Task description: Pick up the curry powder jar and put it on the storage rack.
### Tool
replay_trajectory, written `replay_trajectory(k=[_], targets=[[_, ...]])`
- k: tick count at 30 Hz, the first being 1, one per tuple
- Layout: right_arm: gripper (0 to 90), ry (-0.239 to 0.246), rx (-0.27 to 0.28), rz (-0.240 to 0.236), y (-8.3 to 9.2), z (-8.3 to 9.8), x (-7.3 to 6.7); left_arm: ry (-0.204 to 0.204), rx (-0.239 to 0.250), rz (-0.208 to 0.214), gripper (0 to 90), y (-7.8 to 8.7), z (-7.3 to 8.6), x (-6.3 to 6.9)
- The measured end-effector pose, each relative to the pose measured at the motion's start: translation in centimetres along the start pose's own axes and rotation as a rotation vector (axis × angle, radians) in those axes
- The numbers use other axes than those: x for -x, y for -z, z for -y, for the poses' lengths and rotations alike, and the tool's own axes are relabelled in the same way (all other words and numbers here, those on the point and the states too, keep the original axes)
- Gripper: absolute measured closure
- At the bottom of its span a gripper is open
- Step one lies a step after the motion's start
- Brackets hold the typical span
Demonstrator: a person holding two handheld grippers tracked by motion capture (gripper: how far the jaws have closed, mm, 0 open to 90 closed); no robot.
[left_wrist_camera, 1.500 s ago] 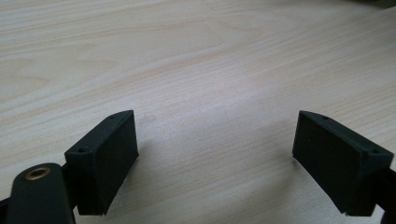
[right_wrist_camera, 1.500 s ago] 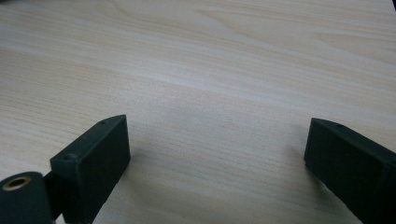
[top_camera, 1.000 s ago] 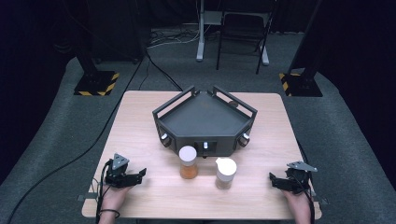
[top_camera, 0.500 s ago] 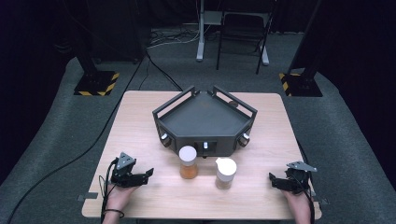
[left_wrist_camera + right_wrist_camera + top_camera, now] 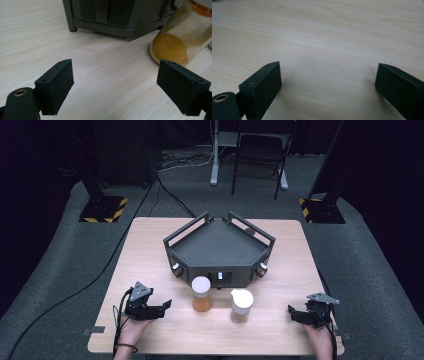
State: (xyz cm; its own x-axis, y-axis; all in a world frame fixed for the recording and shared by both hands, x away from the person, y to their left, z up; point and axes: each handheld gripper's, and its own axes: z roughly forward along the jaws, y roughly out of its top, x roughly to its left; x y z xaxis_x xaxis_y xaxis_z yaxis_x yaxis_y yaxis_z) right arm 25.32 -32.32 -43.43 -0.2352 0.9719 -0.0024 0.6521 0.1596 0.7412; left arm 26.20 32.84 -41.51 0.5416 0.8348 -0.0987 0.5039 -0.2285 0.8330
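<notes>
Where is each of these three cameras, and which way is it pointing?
High view: above the person's side, looking forward and down on the table; both hands, the left gripper and the right gripper show.
Left gripper view: on the left gripper, low, facing the orange jar and black tray.
Right gripper view: on the right gripper, facing tabletop.
Shared by high and left gripper views: jar, tray.

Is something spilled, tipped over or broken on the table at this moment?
Nothing stands out. Both jars stand upright with lids on, in front of the dark tray, and the wood around them looks clean.
</notes>
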Motion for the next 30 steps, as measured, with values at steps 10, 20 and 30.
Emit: replay_trajectory(k=[10, 20, 30], targets=[[5.7, 0.000, 0.000, 0.000, 0.0, 0.0, 0.0, -0.025, 0.006, 0.028, 13.5, -0.4, -0.9, 0.7], [5.7, 0.001, 0.000, 0.000, 0.0, 0.0, 0.0, -0.047, 0.001, 0.051, 13.5, -0.9, -1.7, 1.3], [5.7, 0.001, -0.001, -0.001, 0.0, 0.0, 0.0, -0.065, 0.014, 0.074, 13.5, -1.3, -2.5, 2.0]])
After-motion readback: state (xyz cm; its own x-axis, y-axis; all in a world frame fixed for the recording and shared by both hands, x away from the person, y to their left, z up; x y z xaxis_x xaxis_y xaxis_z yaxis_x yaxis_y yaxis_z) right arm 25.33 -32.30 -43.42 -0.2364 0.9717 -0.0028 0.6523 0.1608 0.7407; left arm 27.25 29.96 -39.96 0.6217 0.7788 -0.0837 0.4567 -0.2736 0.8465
